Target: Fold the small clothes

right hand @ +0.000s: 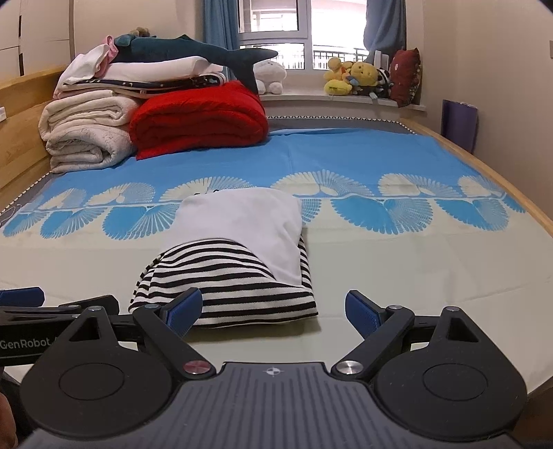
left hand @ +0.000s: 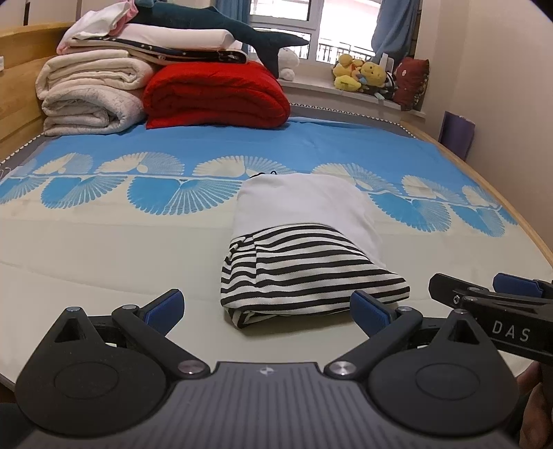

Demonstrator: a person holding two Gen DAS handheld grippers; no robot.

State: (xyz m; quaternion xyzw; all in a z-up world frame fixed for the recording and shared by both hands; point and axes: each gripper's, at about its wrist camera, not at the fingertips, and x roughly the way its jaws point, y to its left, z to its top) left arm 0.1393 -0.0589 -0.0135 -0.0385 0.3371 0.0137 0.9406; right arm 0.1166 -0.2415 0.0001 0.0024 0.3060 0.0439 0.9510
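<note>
You are holding both claws low over the near edge of the bed (left hand: 86, 248), side by side. Your left claw (left hand: 266, 311) is standing wide open, with its blue pads (left hand: 166, 307) apart and nothing pressed between them — the near hem of the folded garment (left hand: 311, 266) is lying just ahead of the gap. Your right claw (right hand: 273, 311) is open too, its left pad (right hand: 185, 309) sitting just in front of the garment's near left corner, though you cannot tell whether it is touching the cloth. The garment itself is resting as a compact bundle on the pale part of the bedspread, near the middle of the bed's near half — a white panel (right hand: 249, 221) is lying over the far part, and black-and-white stripes (right hand: 224, 286) are showing at the near end. At the far left corner, folded blankets (left hand: 214, 93) are stacked with a plush shark (left hand: 214, 24) on top.
</note>
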